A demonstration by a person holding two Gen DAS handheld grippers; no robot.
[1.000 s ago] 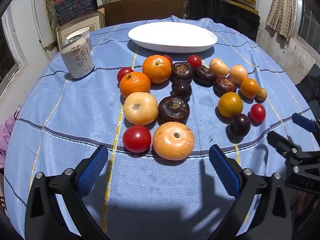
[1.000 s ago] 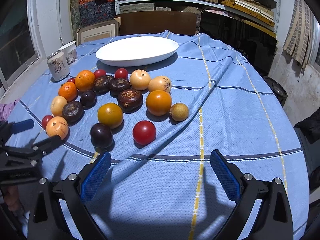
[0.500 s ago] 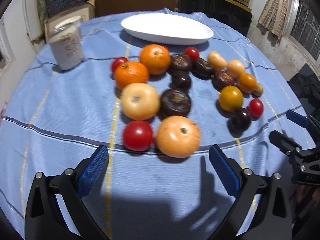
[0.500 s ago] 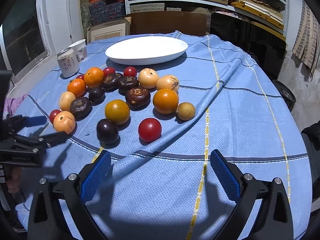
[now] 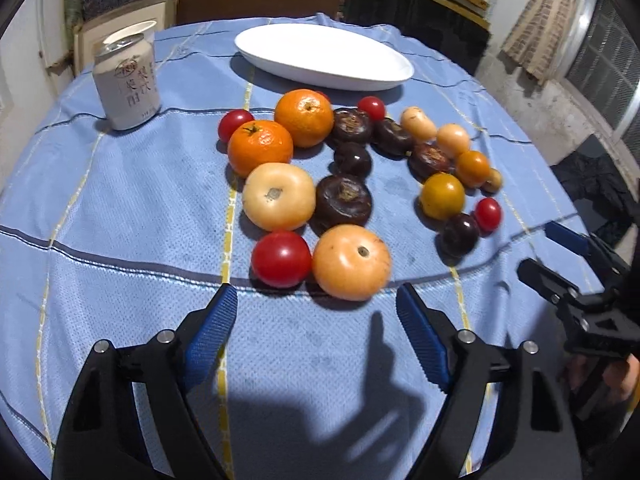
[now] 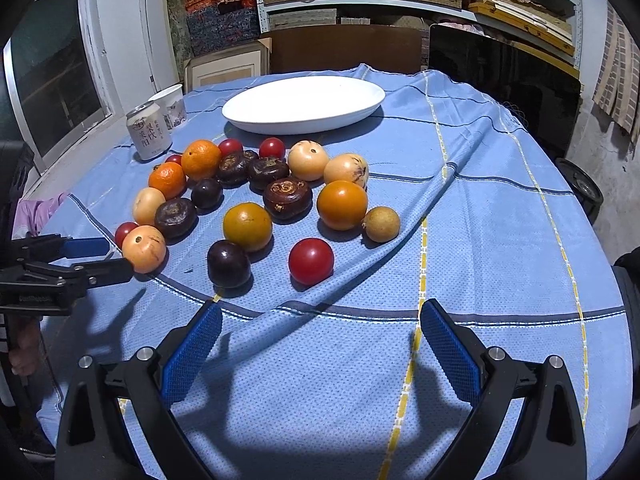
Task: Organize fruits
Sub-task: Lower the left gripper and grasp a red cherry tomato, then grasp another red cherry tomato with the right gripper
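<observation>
Blue-padded and spread wide apart, the left gripper (image 5: 316, 320) is hovering just short of the fruit cluster and gripping nothing; compared with a second ago it is sitting closer and lower, so the pale orange round fruit (image 5: 351, 262) and the red cherry tomato (image 5: 281, 259) touching it are now lying almost between its fingertips. That approach is suggesting that the first pick is about to begin, most likely on the pale orange fruit, though nothing is being moved yet. The right gripper (image 6: 318, 330) is likewise hanging released and empty over the light blue checked tablecloth (image 6: 480, 220), and it is looking drawn slightly back from the fruit since the earlier frames, as if waiting its turn.

Beyond the pale orange fruit, a dark brown flattened fruit (image 5: 343, 201) and a cream-coloured round fruit (image 5: 279, 196) are resting side by side, with two bright orange mandarins (image 5: 260, 147) farther back. To the right of it, a yellow-orange tomato (image 5: 441, 196), a dark purple round fruit (image 5: 460, 233) and a small red tomato (image 5: 487, 214) are sitting close together. Farthest from it, the white oval plate (image 5: 384, 76) is standing bare, with a beige drink can (image 5: 127, 86) off to its left. All the fruit is lying loose on the cloth, so the sorting is only starting.
</observation>
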